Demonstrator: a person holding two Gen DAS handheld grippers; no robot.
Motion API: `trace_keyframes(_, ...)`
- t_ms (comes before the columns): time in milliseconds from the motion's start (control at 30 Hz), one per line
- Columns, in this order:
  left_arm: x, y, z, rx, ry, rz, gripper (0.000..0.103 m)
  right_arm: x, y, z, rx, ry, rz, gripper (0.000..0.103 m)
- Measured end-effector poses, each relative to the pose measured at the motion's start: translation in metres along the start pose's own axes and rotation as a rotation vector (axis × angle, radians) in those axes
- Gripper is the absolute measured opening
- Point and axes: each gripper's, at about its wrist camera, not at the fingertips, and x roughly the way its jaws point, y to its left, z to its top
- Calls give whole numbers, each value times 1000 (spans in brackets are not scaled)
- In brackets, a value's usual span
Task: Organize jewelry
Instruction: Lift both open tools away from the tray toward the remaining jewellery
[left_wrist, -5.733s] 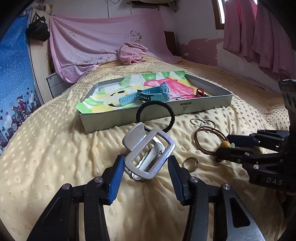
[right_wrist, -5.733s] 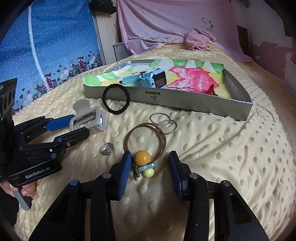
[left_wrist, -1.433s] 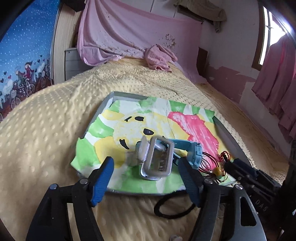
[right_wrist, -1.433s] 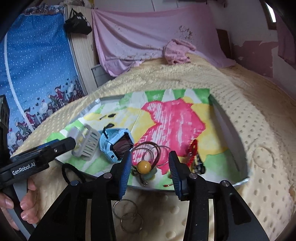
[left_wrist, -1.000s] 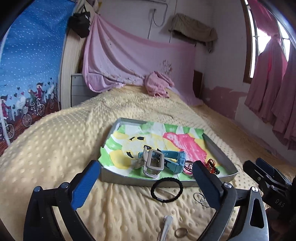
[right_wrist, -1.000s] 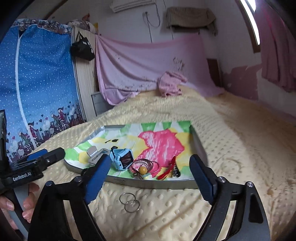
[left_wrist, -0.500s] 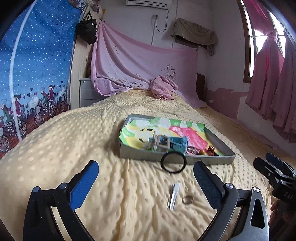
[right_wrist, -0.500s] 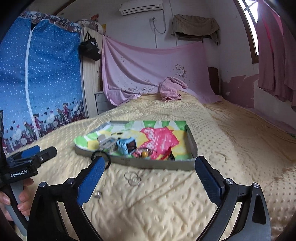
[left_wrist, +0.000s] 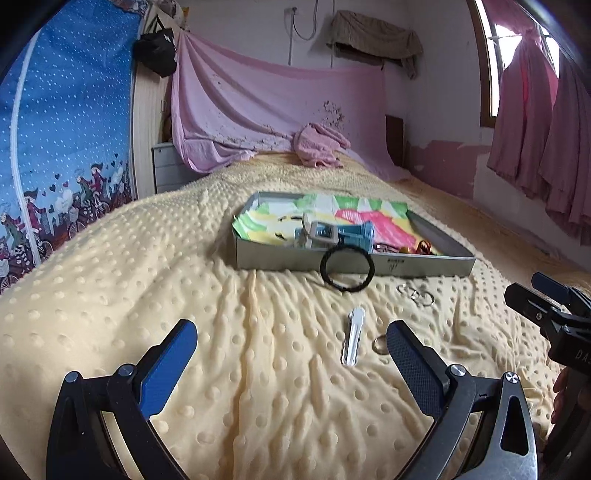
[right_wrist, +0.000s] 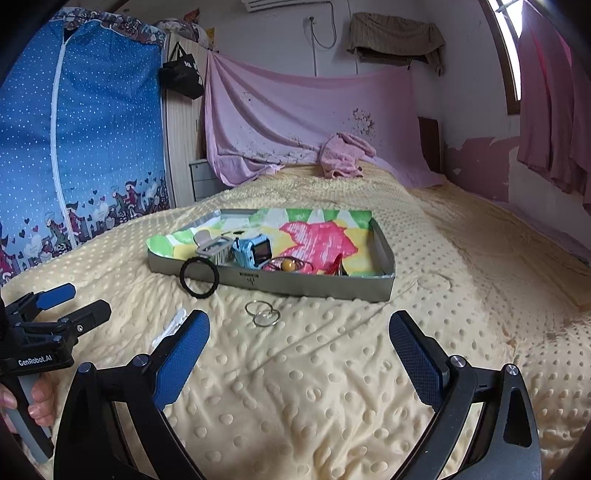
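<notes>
A grey tray (left_wrist: 354, 263) (right_wrist: 314, 286) lined with bright paper lies on the yellow bed. In it are a silver buckle (left_wrist: 322, 233) (right_wrist: 213, 246), a blue watch (left_wrist: 356, 233) (right_wrist: 253, 253), a bead necklace (right_wrist: 290, 264) and a red item (right_wrist: 335, 267). A black hair tie (left_wrist: 347, 268) (right_wrist: 200, 277) leans on the tray's front wall. On the blanket lie a white clip (left_wrist: 354, 341), a small ring (left_wrist: 380, 344) and linked silver rings (left_wrist: 415, 294) (right_wrist: 263, 313). My left gripper (left_wrist: 291, 350) and right gripper (right_wrist: 299, 339) both stand wide open and empty, well short of the tray.
The dimpled yellow blanket (right_wrist: 369, 369) covers the whole bed. A pink cloth (right_wrist: 343, 151) lies at the headboard under a pink sheet. A blue wardrobe cover (right_wrist: 74, 147) stands left. Pink curtains (left_wrist: 546, 147) hang right. A hand (right_wrist: 33, 402) grips the left tool's handle.
Both grippers let go of the buckle and the necklace in the tray, opened wide and drew back from it; the tray now looks smaller and farther away.
</notes>
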Motion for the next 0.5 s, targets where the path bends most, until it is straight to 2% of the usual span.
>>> trace_keyframes(367, 19, -7, -3, 38, 89, -67, 103, 25, 5, -4, -22, 100, 43, 95)
trace_keyframes(500, 25, -12, -4, 60, 107, -87, 90, 36, 6, -5, -23, 123, 64, 94)
